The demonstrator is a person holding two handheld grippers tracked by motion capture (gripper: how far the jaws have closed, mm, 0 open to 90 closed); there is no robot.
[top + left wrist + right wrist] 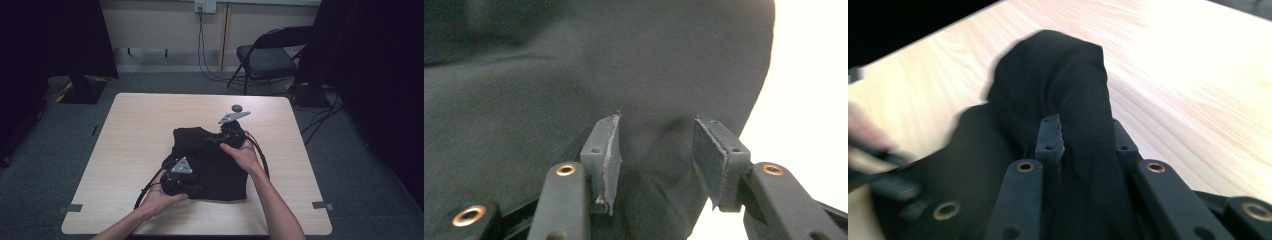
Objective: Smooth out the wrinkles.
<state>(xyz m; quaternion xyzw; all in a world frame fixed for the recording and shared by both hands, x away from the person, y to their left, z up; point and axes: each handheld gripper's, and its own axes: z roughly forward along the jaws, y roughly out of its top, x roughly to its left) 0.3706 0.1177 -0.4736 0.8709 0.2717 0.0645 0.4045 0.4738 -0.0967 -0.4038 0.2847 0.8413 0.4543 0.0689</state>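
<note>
A black garment [212, 167] lies crumpled in the middle of the light wooden table [140, 125]. My left gripper [187, 185] rests at the garment's near left edge. In the left gripper view its jaws [656, 150] stand apart over the dark cloth [574, 75], and a low ridge of fabric rises between the pads without being pressed. My right gripper [225, 137] sits at the garment's far edge. In the right gripper view it is [1083, 137] shut on a bunched fold of the black cloth [1058, 75], lifted off the table [1198, 100].
A small dark round object [236, 107] lies on the table just beyond the right gripper. A black folding chair [265, 57] and cables stand behind the table. Bare tabletop surrounds the garment on all sides.
</note>
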